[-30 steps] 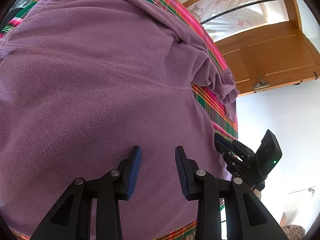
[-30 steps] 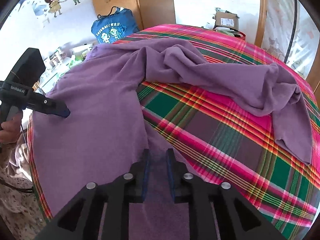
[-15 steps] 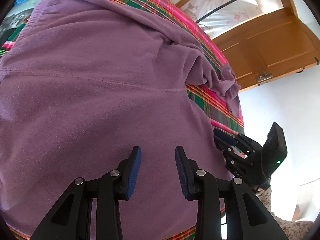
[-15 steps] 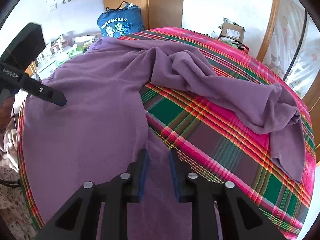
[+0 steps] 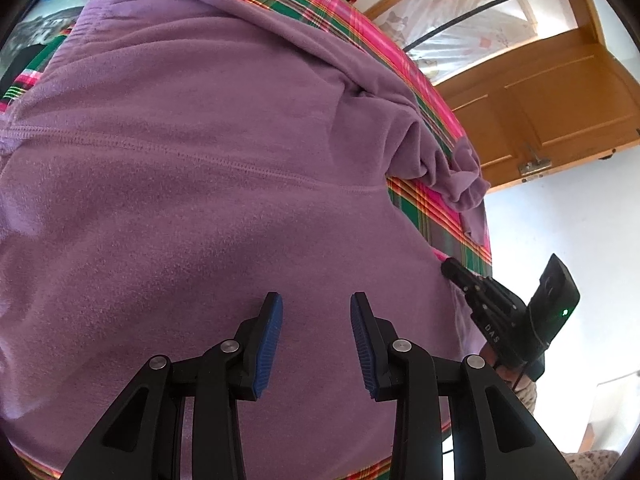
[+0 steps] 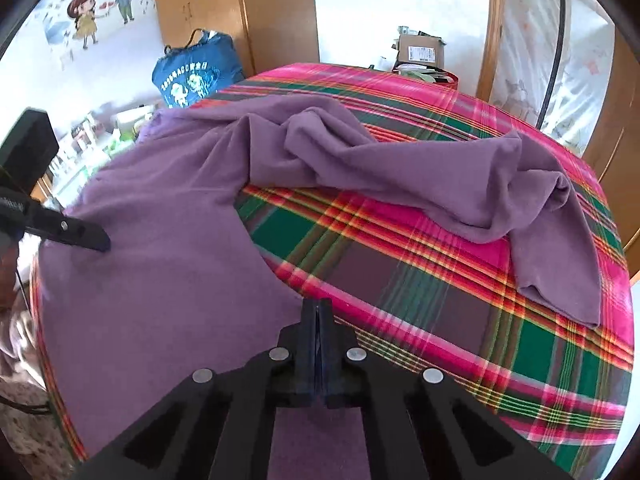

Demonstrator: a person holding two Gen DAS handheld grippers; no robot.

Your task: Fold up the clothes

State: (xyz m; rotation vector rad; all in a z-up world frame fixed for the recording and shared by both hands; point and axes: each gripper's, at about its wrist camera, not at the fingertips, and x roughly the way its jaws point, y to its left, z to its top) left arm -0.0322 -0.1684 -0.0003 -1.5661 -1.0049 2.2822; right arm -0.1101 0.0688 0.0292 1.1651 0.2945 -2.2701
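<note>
While left gripper (image 5: 316, 316) fingers gape, right gripper (image 6: 317, 312) fingers pinching purple garment (image 6: 160, 272) hem.

Black left gripper (image 5: 316, 314), blue ribbed pads (image 5: 267, 346), silver screws.

Shut right claw (image 6: 318, 312) hides any purple garment (image 6: 160, 280) between its pads

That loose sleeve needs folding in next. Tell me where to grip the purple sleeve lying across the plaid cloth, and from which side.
Grip the sleeve at its cuff, the flat free end by the plaid cloth's right edge in the right wrist view. Bring the tongs in low from that edge: the hem lies thin there, while the bend above is bunched.
</note>
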